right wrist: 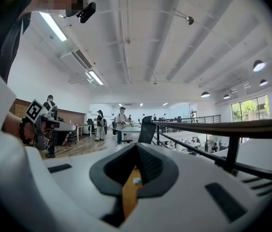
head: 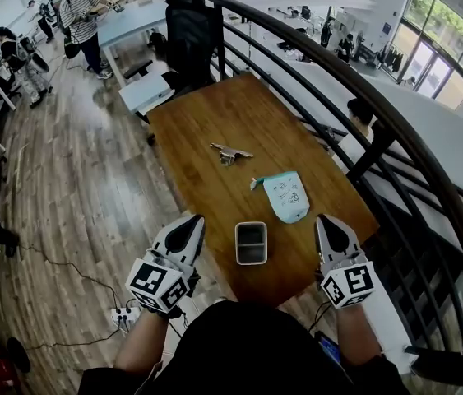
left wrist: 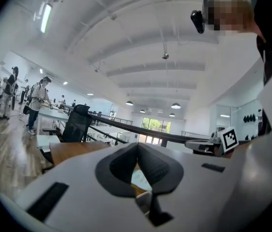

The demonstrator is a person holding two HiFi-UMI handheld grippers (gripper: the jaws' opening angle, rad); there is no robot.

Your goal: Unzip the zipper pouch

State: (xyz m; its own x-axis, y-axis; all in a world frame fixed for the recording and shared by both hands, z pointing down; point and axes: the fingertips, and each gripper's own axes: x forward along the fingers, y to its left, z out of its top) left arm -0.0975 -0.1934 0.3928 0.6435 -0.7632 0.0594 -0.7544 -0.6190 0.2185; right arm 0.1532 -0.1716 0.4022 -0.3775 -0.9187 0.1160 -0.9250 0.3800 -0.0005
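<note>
Lying beyond right hand-held gripper [head: 324, 219]: pouch [head: 287, 196]

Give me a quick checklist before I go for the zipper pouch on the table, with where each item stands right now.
1. Zipper pouch lying in the open on the table: ok.
2. Grey box and metal piece apart from the pouch: ok.
3. Left gripper empty: ok, shut on nothing.
4. Right gripper empty: ok, shut on nothing.
5. Jaws open for a grasp: not ok, both shut.
6. Zipper closed and pull located: cannot tell, too small.
</note>
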